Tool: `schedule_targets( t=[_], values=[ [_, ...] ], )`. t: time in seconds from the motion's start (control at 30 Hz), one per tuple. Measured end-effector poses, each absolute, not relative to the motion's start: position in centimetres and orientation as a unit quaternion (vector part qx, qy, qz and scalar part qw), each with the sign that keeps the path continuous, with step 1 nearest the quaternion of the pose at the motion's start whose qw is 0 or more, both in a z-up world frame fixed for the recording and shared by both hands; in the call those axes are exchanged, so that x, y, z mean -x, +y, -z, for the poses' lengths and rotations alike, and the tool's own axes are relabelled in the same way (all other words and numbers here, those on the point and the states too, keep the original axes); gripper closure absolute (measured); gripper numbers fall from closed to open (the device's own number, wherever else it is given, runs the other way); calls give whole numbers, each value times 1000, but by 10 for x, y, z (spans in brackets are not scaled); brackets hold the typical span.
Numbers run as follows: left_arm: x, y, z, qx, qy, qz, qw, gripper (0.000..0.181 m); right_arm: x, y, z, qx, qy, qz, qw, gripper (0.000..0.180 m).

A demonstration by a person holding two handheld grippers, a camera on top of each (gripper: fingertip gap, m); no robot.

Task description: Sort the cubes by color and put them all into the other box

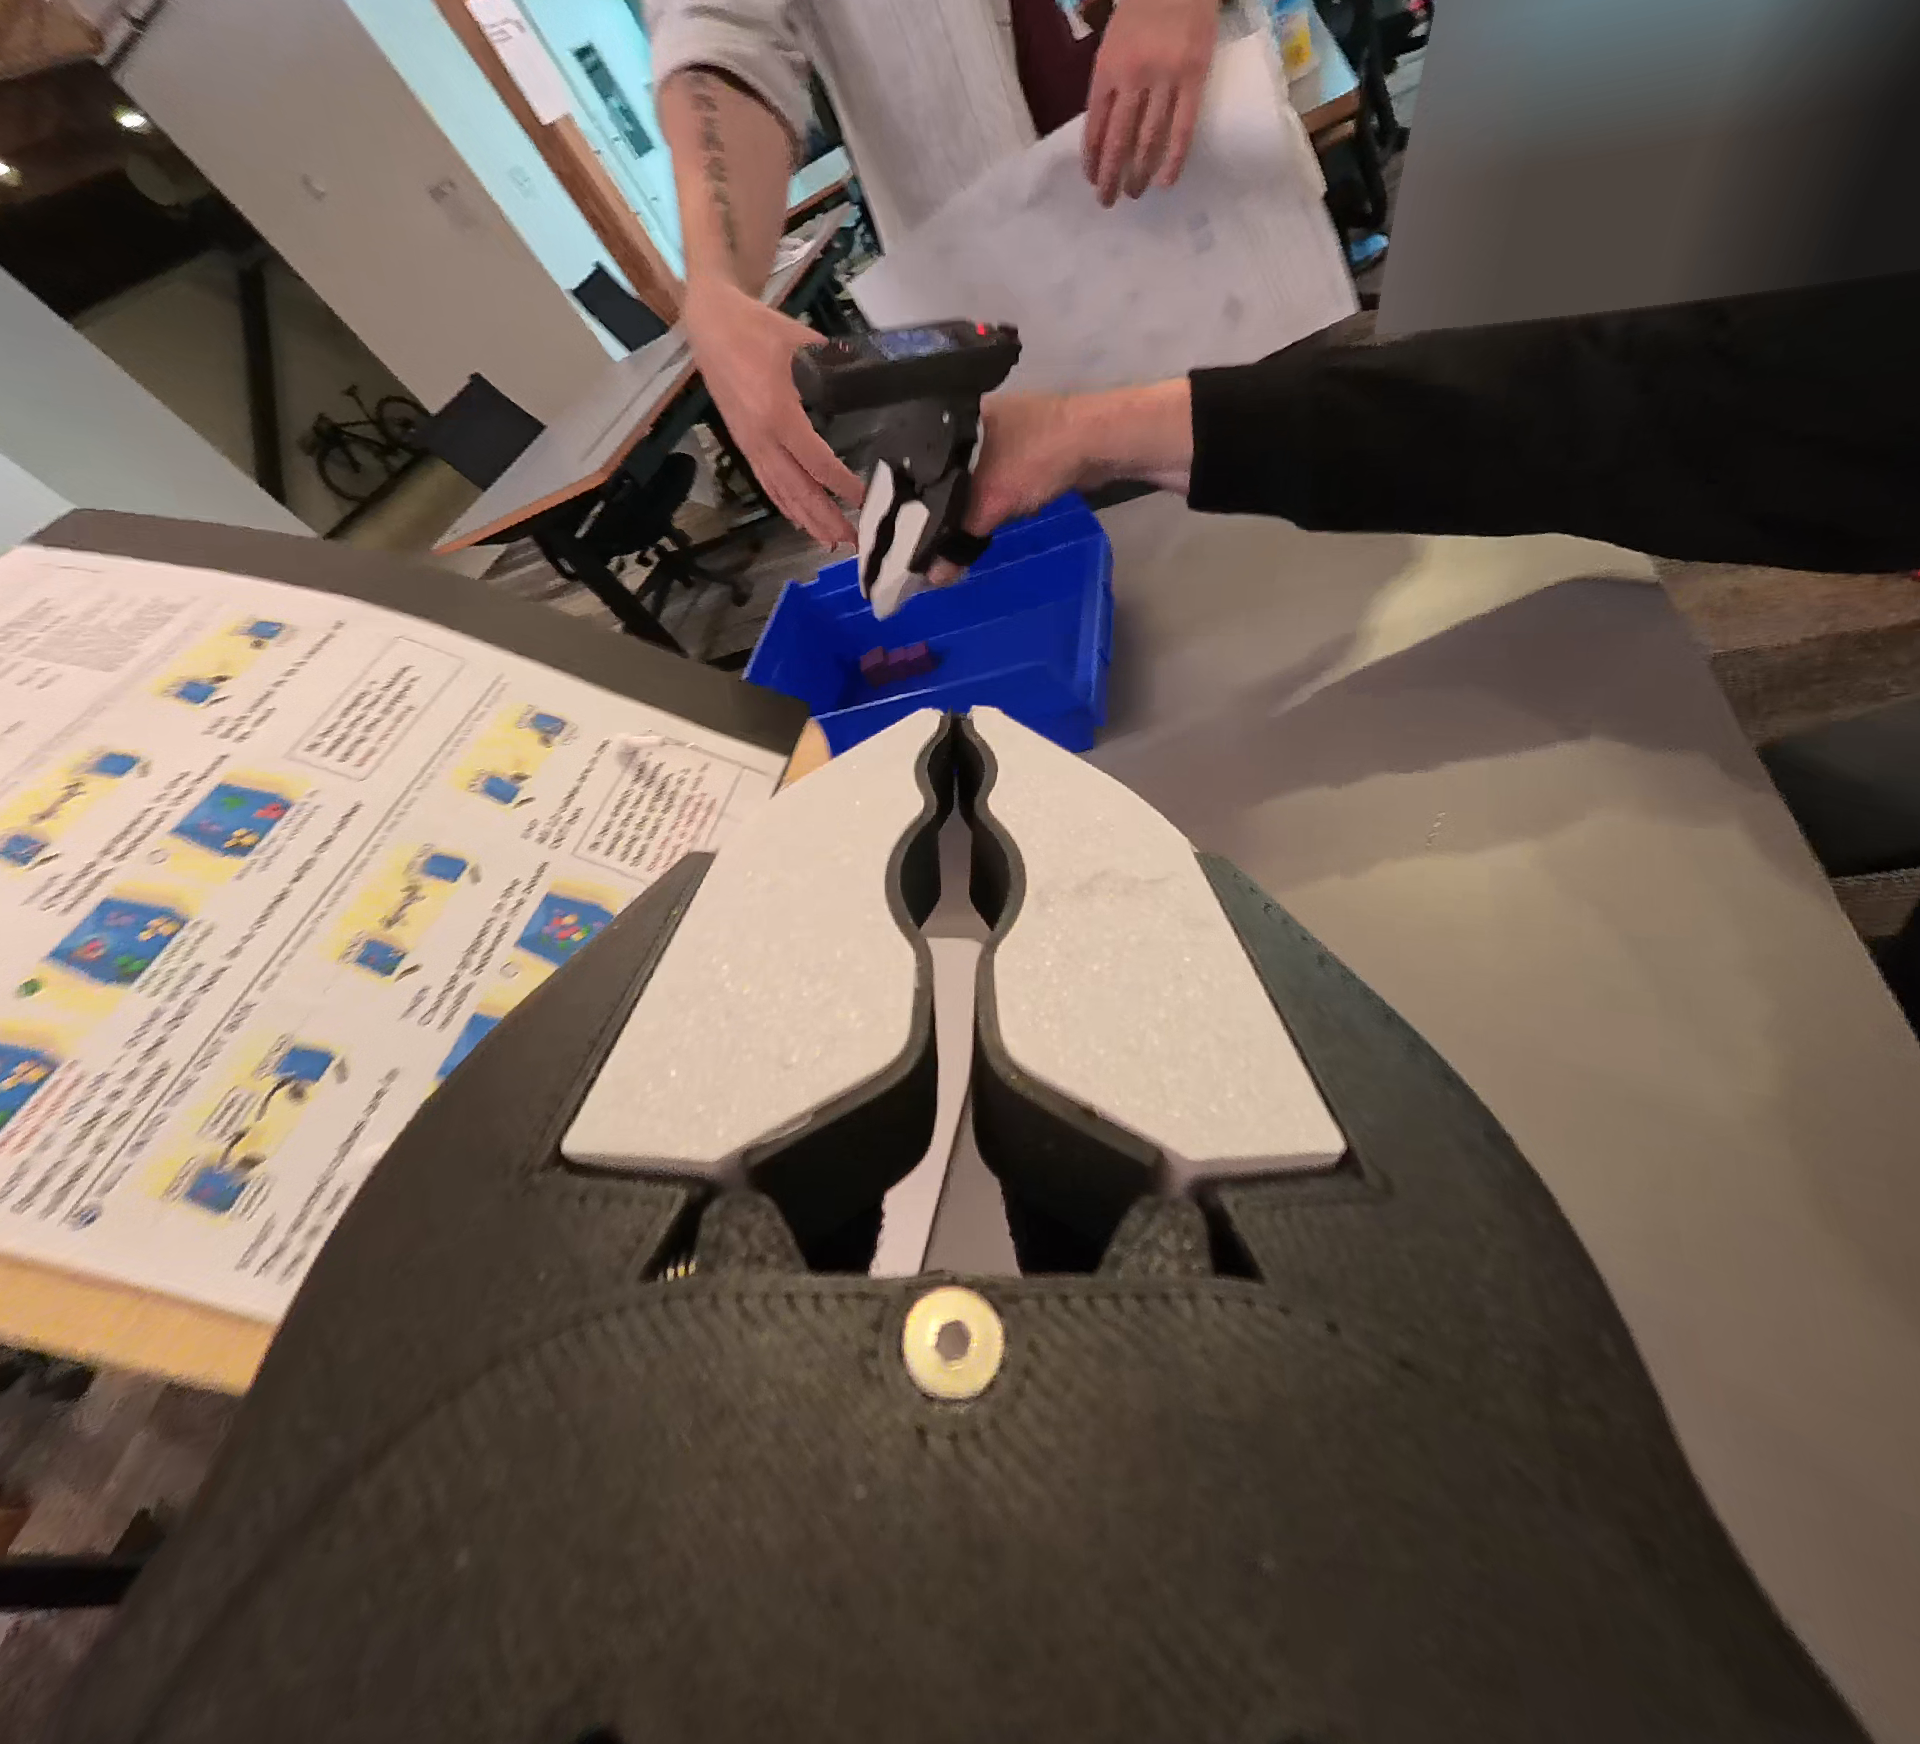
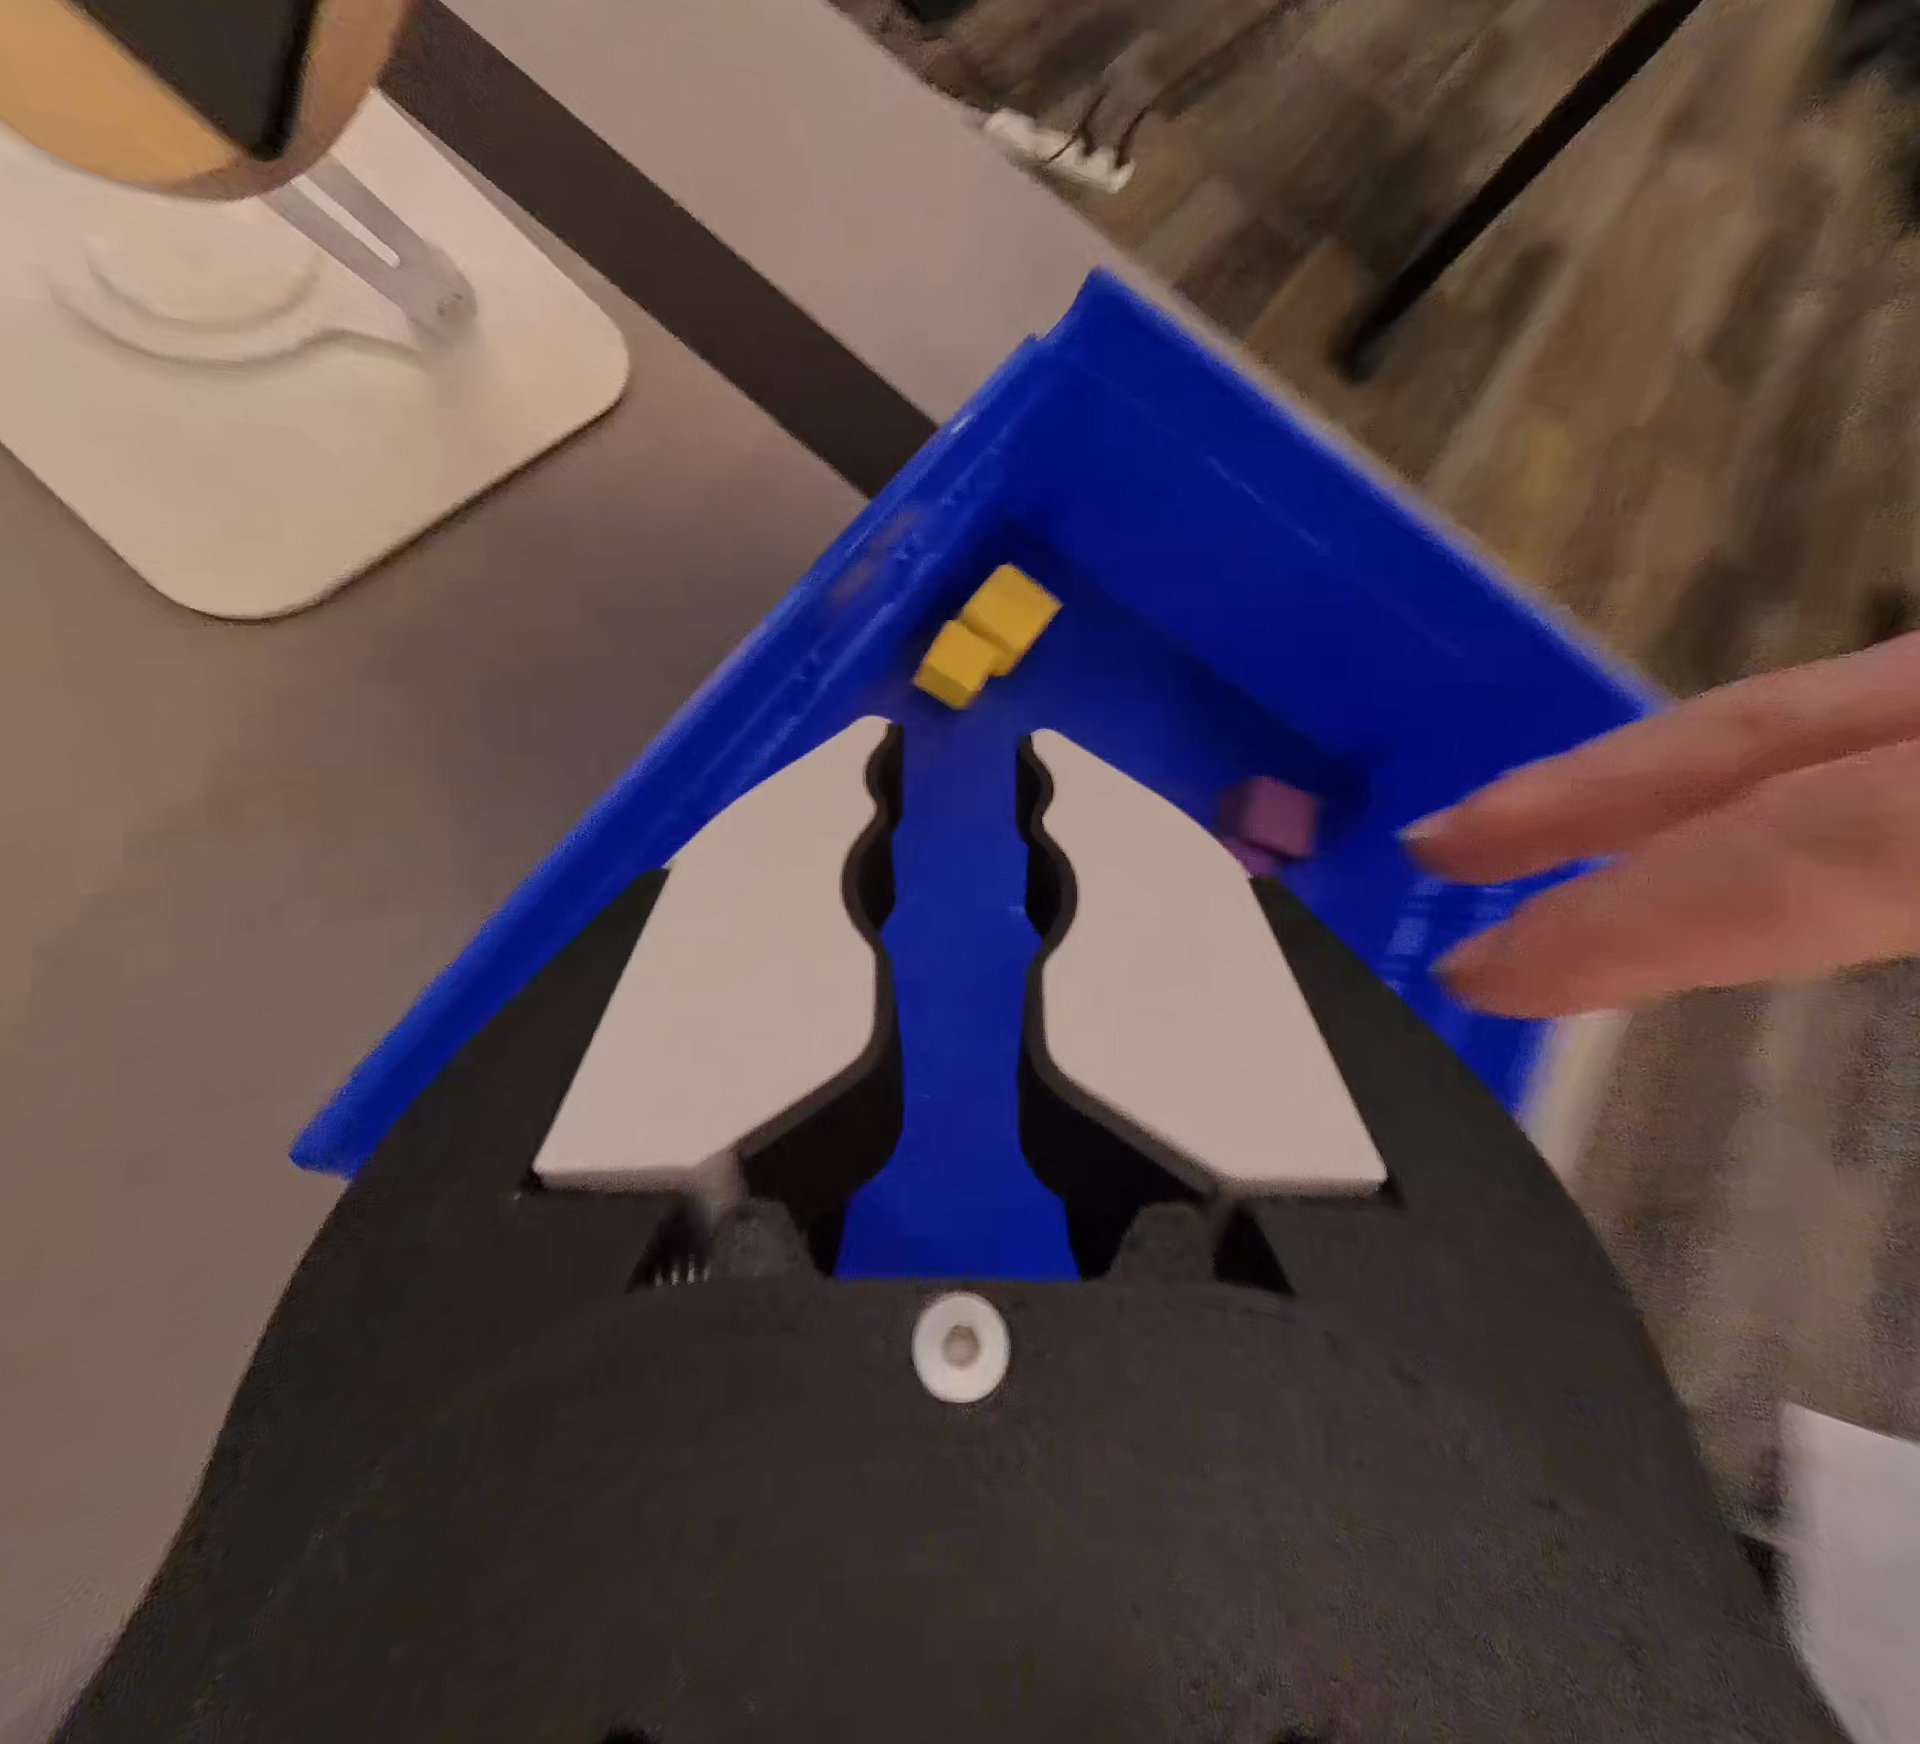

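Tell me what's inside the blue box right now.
Inside the blue box: two yellow cubes against one wall and purple cubes near another. The right gripper, open and empty, covers much of the floor, so cubes beneath it cannot be ruled out.

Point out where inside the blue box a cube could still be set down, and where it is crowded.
In the blue box, bare floor runs between the yellow cubes at the corner and the purple cubes, beneath the open right gripper. It is crowded at the purple side, where a person's hand reaches in.
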State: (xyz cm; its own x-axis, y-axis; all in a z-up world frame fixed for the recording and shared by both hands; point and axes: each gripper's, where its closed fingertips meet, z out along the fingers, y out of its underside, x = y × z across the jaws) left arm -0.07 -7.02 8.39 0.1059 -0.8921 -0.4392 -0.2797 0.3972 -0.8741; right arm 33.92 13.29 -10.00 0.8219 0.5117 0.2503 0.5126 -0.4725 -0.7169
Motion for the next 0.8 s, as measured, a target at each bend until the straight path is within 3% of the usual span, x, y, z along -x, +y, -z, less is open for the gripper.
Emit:
schedule_targets(
  t=[0.03,0.23,0.33,0.37,0.8],
  values=[
    [4,-69,-86,481,608,265,573,181,-335,138,112,872,-278,-31,402,153],
    [17,-65,-93,482,597,261,587,181,-351,176,179,917,-190,-7,350,155],
    [18,-63,-94,484,595,260,587,181,-350,191,197,925,-176,5,336,143],
    [19,-61,-93,485,594,259,587,181,-347,194,202,928,-176,-2,328,146],
    [20,-57,-92,491,594,256,583,181,-348,217,212,941,-126,-32,312,144]
  ],
)
